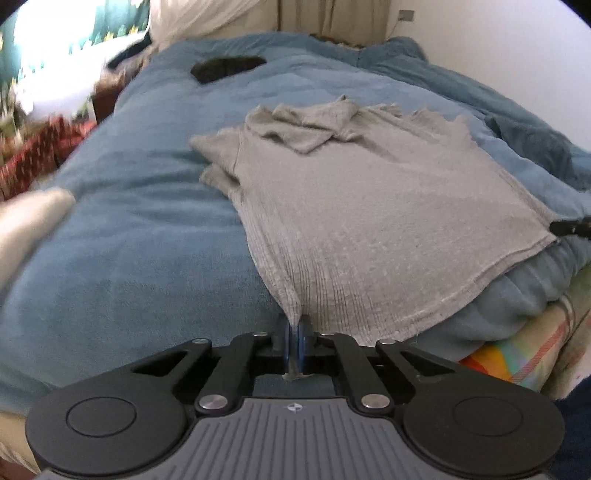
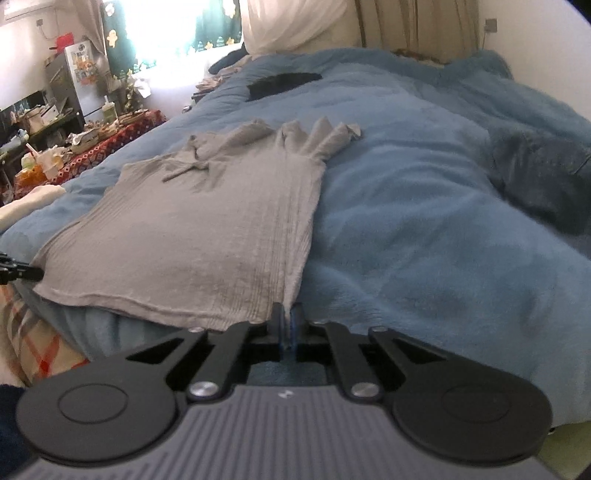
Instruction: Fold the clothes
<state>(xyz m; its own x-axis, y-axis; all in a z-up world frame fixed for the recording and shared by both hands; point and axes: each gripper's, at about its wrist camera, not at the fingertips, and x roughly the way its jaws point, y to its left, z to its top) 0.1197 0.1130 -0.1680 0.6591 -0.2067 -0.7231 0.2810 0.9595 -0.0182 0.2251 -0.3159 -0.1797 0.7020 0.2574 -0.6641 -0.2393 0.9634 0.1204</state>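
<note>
1. Behind everything lies one bed with a blue blanket [image 1: 140, 221], and one grey shirt [image 1: 369, 206] is spread flat on it, the hem toward the near edge
2. One dark patch [image 1: 229, 68] shows on the blanket far behind the shirt, and one darker blue cloth [image 2: 539, 177] lies at the right side of the bed
3. Two grippers are in view, one on each bottom corner of the shirt
4. On the left corner, the left gripper [image 1: 294, 334] has its jaws pressed together on the fabric
5. At the right corner, the right gripper [image 2: 289, 325] has its jaws nearly together on the shirt edge
6. One cluttered table with a red patterned cloth [image 2: 110, 136] stands beside the bed, near the bright window [image 2: 166, 33]
</note>
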